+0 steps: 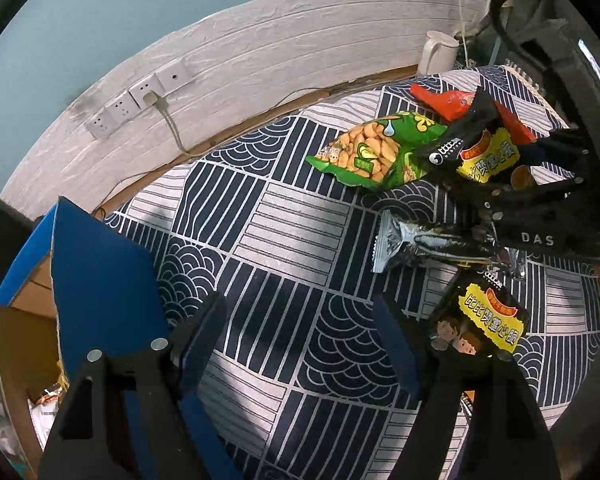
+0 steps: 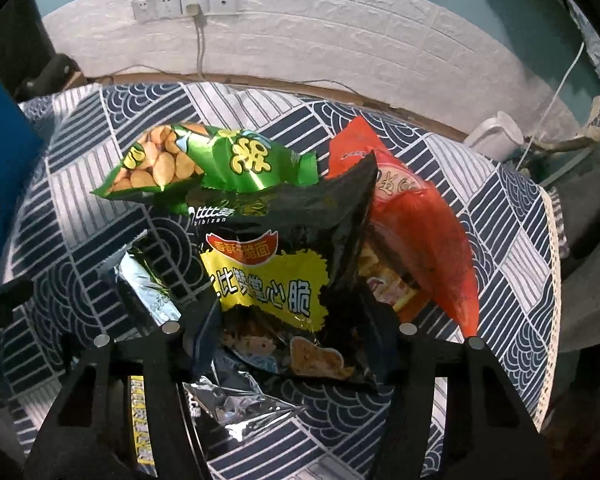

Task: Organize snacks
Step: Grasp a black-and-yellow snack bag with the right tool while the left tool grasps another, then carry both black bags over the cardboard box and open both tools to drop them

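Note:
My right gripper (image 2: 290, 320) points down into a pile of snacks, shut on a black snack bag with a yellow label (image 2: 276, 276), which is crumpled between its fingers. The left wrist view shows the same gripper (image 1: 496, 188) and bag (image 1: 486, 156) at the right. A green peanut bag (image 2: 204, 164) and a red bag (image 2: 416, 216) lie behind it, and a silver packet (image 2: 148, 280) lies to its left. My left gripper (image 1: 300, 344) hangs open over bare tablecloth with nothing between its fingers. A second black and yellow bag (image 1: 484, 320) lies just right of its right finger.
A cardboard box with blue flaps (image 1: 100, 280) stands open at the left, with some packets inside. The patterned tablecloth (image 1: 284, 232) covers the table. A white jug (image 1: 440, 54) stands at the back by the wall, near sockets (image 1: 140, 96) with a cable plugged in.

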Demonstrator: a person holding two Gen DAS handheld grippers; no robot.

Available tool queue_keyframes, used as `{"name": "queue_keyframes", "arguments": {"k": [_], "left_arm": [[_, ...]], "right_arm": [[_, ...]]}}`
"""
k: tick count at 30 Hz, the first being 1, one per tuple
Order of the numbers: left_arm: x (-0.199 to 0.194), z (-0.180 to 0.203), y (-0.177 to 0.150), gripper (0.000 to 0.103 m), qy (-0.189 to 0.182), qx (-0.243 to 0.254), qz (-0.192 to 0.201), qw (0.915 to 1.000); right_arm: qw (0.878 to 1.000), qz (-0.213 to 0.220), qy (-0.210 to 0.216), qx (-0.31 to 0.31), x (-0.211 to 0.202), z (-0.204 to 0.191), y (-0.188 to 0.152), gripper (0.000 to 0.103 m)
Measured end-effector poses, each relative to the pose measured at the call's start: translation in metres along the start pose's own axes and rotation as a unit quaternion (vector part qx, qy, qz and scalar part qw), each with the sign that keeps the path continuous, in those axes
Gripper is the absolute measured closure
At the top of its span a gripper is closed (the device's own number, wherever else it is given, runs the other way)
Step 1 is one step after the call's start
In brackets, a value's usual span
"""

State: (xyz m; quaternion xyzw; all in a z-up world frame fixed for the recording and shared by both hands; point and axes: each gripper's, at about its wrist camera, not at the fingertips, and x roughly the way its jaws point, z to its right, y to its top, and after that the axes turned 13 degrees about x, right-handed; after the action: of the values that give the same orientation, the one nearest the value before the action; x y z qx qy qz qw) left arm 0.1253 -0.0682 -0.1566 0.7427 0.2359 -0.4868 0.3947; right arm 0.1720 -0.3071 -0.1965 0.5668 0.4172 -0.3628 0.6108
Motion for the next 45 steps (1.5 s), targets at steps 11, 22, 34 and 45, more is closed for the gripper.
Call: {"name": "queue_keyframes", "arguments": {"k": [11, 22, 34, 45], "left_arm": [[-0.018, 0.022, 0.005, 0.022, -0.016, 0.044, 0.026, 0.9986], [-0.002, 0.071, 0.011, 0.021, -0.112, 0.120, 0.007, 0.9864], [0.028, 0.093, 0.015, 0.015, -0.178, 0.135, -0.035, 0.9741], [0.040, 0.125, 0.014, 0.015, -0.151, 0.167, -0.056, 0.9727]], "right_arm": [[0.997, 0.049, 0.046, 0.046, -0.055, 0.023, 0.001, 0.044], [0.993, 0.044, 0.075, 0.080, -0.084, 0.065, -0.034, 0.044], [0.989, 0.036, 0.079, 0.121, -0.089, 0.112, -0.062, 0.044], [0.988, 0.030, 0.086, 0.124, -0.084, 0.116, -0.060, 0.044]]}}
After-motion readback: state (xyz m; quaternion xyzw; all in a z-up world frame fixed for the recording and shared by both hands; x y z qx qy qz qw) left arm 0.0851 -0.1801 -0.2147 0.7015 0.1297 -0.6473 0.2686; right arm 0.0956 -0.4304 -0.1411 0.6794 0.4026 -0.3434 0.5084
